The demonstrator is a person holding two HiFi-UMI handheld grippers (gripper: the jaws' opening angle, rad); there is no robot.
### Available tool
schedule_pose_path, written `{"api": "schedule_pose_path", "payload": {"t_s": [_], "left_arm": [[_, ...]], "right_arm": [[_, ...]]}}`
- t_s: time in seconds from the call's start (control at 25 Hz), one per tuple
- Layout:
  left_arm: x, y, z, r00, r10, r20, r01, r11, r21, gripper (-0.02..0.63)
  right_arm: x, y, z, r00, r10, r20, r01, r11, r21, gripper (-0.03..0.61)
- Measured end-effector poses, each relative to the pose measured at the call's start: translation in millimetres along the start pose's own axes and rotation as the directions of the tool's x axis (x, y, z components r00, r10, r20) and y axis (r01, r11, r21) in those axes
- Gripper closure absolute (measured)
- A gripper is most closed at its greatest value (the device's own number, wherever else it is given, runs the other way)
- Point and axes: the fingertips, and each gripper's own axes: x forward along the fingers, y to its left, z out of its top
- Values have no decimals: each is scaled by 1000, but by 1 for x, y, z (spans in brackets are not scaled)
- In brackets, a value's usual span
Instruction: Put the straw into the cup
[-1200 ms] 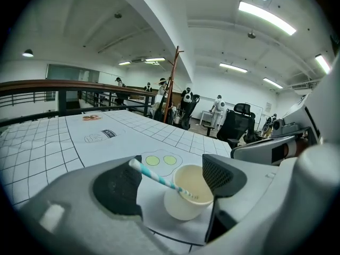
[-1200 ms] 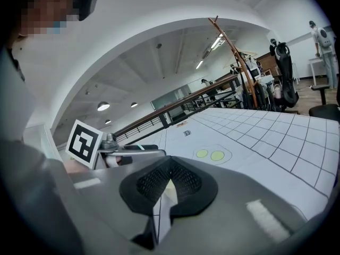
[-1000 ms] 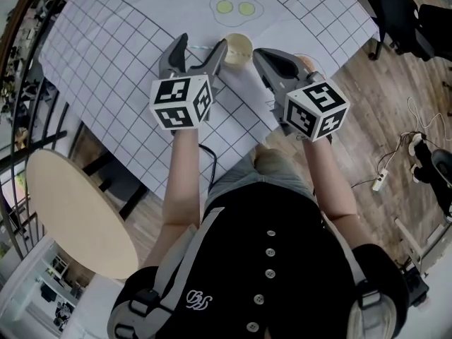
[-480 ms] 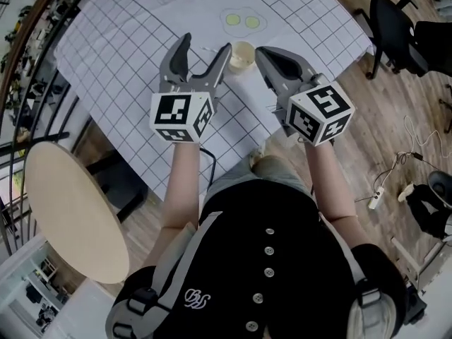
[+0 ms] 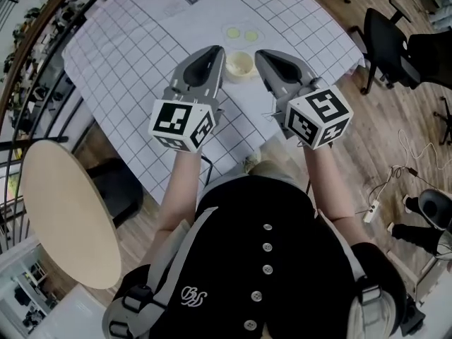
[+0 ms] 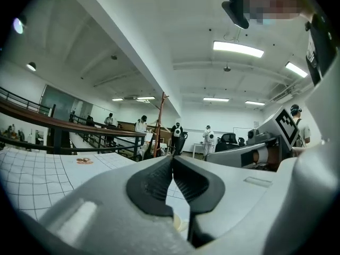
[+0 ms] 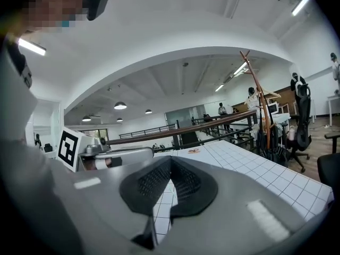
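A white gridded sheet point(image 5: 134, 55) lay spread wide, with two yellow-green discs point(image 5: 241, 32) near its far edge (printed or laid on, hard to tell). A round beige table point(image 5: 63, 210) stood beside it on the wooden floor point(image 5: 395, 140). A black office chair point(image 5: 388, 37) and a white power strip point(image 5: 370, 212) sat to the right.

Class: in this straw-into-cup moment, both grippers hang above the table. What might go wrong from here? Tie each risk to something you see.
1. The left gripper is closing on nothing and the right gripper is shut and empty. No straw shows in any view, so it may lie hidden beneath a gripper and get knocked on the way down.
2. The cup appears right between both jaw tips, so a careless descent could tip it.
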Motion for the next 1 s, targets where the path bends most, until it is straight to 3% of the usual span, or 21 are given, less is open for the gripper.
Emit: {"api": "schedule_pose_path", "payload": {"t_s": [0.36,1.0], "left_arm": [[-5,-28,-4,989,-145,-2,144,984,-107,614],[-8,-51,-38,967,-218,-133,197,968,-154,614]], "right_arm": [[-4,9,2,1000,9,-6,-9,999,-38,580],[-10,22,-13,999,35,-38,-37,998,-47,580]]}}
